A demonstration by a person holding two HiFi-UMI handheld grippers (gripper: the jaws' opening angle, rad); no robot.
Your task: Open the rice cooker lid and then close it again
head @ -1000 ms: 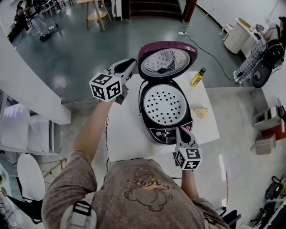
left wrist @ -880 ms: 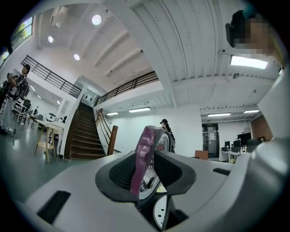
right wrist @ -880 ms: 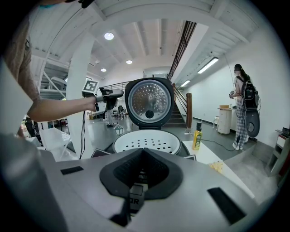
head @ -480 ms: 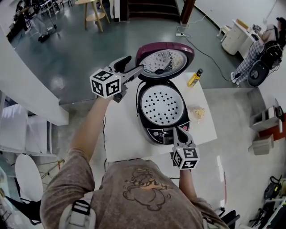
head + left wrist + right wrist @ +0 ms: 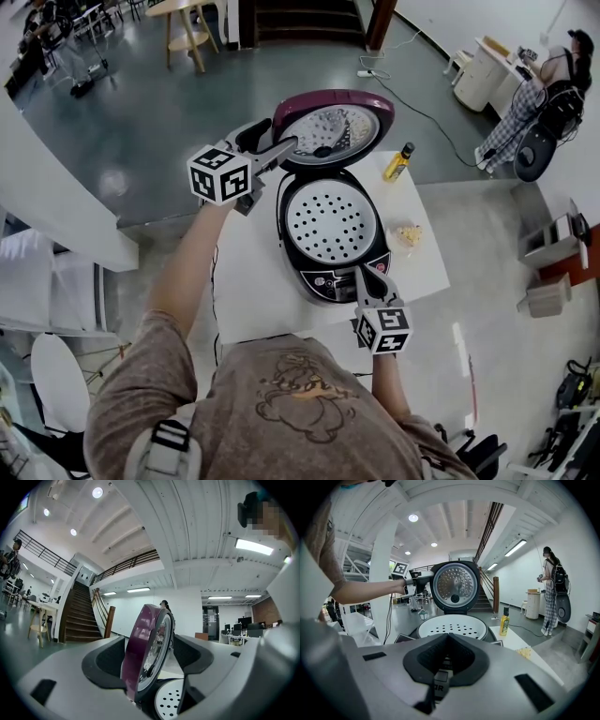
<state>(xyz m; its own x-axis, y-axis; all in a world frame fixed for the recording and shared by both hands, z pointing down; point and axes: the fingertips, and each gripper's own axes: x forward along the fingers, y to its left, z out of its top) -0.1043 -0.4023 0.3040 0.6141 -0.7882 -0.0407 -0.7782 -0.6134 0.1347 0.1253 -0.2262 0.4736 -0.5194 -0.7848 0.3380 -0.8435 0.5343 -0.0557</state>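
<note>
The rice cooker lid (image 5: pixel 333 131) is maroon outside and silvery inside. The steamer tray (image 5: pixel 330 220) is white, dotted with dark holes. The cooker body (image 5: pixel 328 279) is black. The bottle (image 5: pixel 397 161) is yellow with a black cap. The surface (image 5: pixel 246 281) is white.

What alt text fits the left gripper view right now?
The left gripper, whose jaws have just been opening, straddles the edge of the raised purple lid without clamping it. Below sits a white perforated tray; a staircase rises behind.

Glossy grey floor (image 5: pixel 141 103), dark staircase (image 5: pixel 77 616), ceiling strip lights (image 5: pixel 253 546)
</note>
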